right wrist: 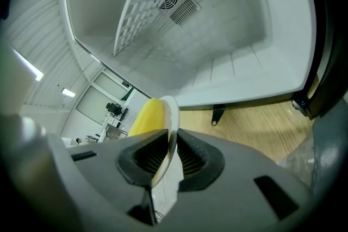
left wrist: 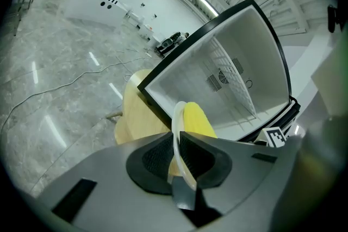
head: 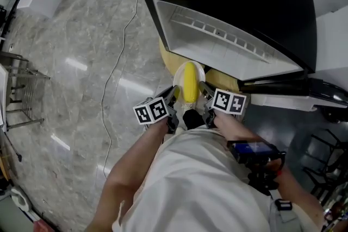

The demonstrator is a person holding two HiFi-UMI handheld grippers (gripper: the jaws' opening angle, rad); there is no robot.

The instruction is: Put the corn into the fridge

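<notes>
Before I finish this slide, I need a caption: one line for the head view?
Left hand-held gripper and right hand-held gripper clamp a plate bearing corn before the open fridge.

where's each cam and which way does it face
Head view: on the person's head, looking down at the fridge; forearms, left gripper and right gripper show.
Left gripper view: on the left gripper, facing the fridge interior; jaws clamp the plate rim.
Right gripper view: on the right gripper, same, opposite side.
All share the corn.

floor [head: 76,68]: grey marble | on it: cable [head: 124,30], round wooden table [head: 167,58] | on table: open fridge [head: 244,2]
</notes>
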